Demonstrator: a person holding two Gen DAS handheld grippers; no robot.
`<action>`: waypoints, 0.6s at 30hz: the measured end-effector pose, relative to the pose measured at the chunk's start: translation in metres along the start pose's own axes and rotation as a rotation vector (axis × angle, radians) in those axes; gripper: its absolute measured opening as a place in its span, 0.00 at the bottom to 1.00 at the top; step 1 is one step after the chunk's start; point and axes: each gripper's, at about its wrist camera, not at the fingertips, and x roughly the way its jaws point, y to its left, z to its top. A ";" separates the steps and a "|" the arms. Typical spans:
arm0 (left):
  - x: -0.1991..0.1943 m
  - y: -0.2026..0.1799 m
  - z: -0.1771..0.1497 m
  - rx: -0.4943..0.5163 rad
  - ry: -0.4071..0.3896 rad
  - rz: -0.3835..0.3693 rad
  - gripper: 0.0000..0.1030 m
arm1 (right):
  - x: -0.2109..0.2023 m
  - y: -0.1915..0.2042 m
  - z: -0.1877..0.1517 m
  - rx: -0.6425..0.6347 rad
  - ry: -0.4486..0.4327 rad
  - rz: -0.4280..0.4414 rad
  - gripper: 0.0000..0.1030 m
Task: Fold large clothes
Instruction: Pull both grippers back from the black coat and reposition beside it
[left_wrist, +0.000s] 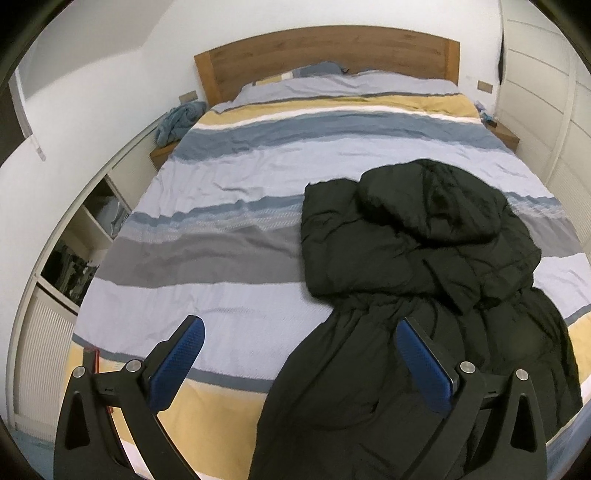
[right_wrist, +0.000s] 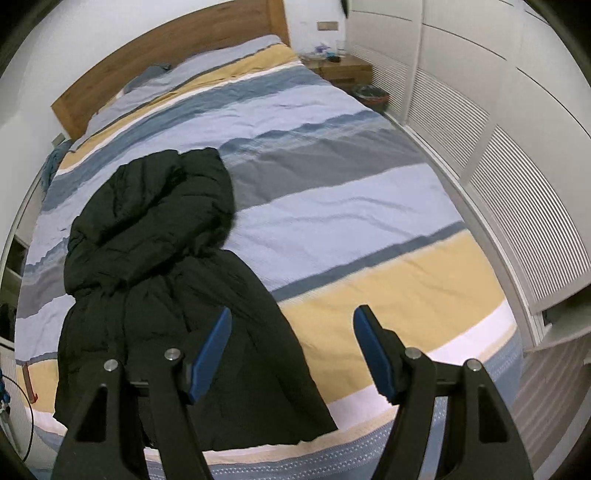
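Note:
A long black puffer coat (left_wrist: 424, 266) with a hood lies lengthwise on the striped bed cover, hood towards the headboard, hem at the foot edge. Its body is folded narrow. In the right wrist view the coat (right_wrist: 159, 266) fills the left half of the bed. My left gripper (left_wrist: 301, 328) hovers open above the coat's lower left edge, with nothing between its blue pads. My right gripper (right_wrist: 291, 321) hovers open above the coat's lower right edge and the yellow stripe, also holding nothing.
The striped bed cover (left_wrist: 229, 173) spreads to a wooden headboard (left_wrist: 325, 48). A blue cloth (left_wrist: 179, 120) sits on the left nightstand. White louvred wardrobe doors (right_wrist: 517, 206) run along the bed's right side, with a nightstand (right_wrist: 345, 70) and a small bin (right_wrist: 369, 94) beyond.

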 end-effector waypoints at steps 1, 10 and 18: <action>0.002 0.004 -0.004 -0.006 0.010 0.000 0.99 | 0.001 -0.003 -0.003 0.007 0.005 -0.006 0.66; 0.012 0.054 -0.030 -0.092 0.066 0.046 0.99 | -0.003 -0.037 -0.023 0.089 0.016 -0.059 0.66; 0.004 0.086 -0.039 -0.152 0.060 0.092 0.99 | -0.015 -0.054 -0.025 0.137 -0.014 -0.074 0.66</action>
